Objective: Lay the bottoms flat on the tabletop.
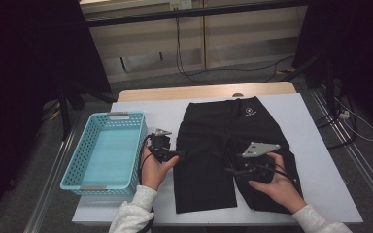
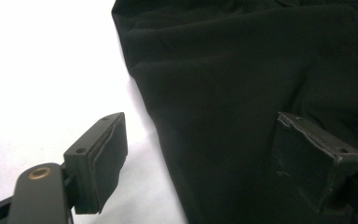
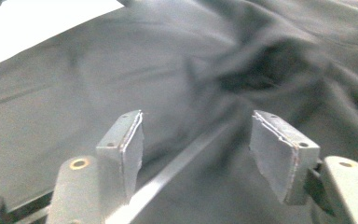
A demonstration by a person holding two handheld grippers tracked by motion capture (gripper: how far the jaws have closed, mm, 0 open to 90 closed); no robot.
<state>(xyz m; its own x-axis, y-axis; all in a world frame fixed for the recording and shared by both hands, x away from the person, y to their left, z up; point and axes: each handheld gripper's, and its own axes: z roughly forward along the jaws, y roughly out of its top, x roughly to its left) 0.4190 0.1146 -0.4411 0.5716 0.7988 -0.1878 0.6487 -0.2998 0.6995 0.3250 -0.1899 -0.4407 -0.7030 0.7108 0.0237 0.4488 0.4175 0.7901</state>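
The left gripper straddles the shorts' edge on the table, jaws wide, gripping nothing. The right gripper, open and empty, hovers over them. Pinch seams squarely before folding.

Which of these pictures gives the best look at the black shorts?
The high view: the black shorts lie spread flat on the white table, waistband to leg hems, logo near the top. The left gripper view catches just one edge of the cloth beside the table; the right gripper view gives a blurred close-up of wrinkled fabric.
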